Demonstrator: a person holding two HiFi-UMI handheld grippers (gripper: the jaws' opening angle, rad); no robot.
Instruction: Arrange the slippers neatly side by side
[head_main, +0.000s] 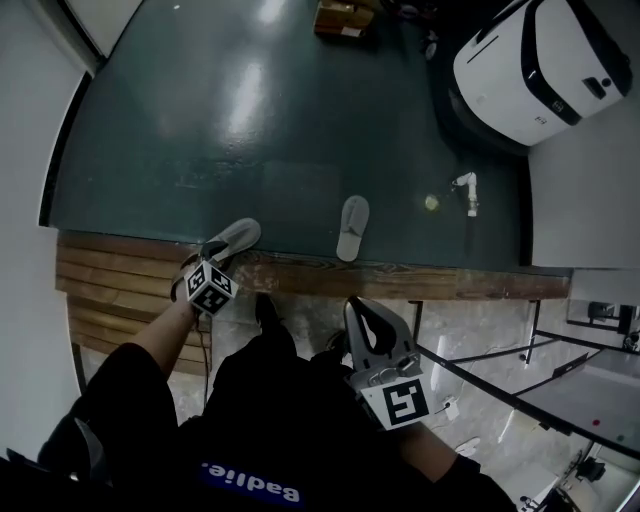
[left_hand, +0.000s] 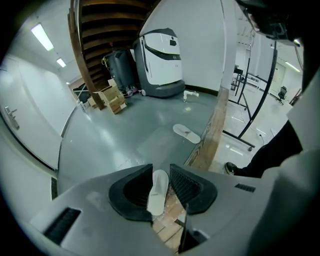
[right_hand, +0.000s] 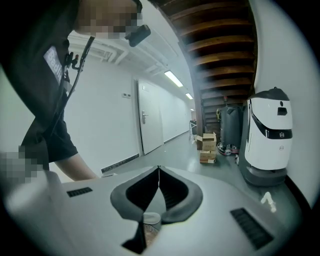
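Two pale grey slippers are on the dark floor by the wooden step (head_main: 450, 282). The left slipper (head_main: 235, 238) lies slanted at the step's edge, its heel end under my left gripper (head_main: 203, 262). In the left gripper view this slipper (left_hand: 159, 192) shows lengthwise between the jaws of the left gripper (left_hand: 161, 167); the jaws stand apart and do not squeeze it. The second slipper (head_main: 352, 227) (left_hand: 186, 133) lies by itself further right. My right gripper (head_main: 357, 308) (right_hand: 159, 169) hovers over the step with its tips together and nothing held.
A white wheeled machine (head_main: 535, 65) stands at the back right, cardboard boxes (head_main: 340, 18) at the far wall. A small white bottle (head_main: 467, 192) and a yellow ball (head_main: 431, 203) lie right of the second slipper. Metal frame legs (head_main: 500, 360) stand right of the person's shoe (head_main: 268, 310).
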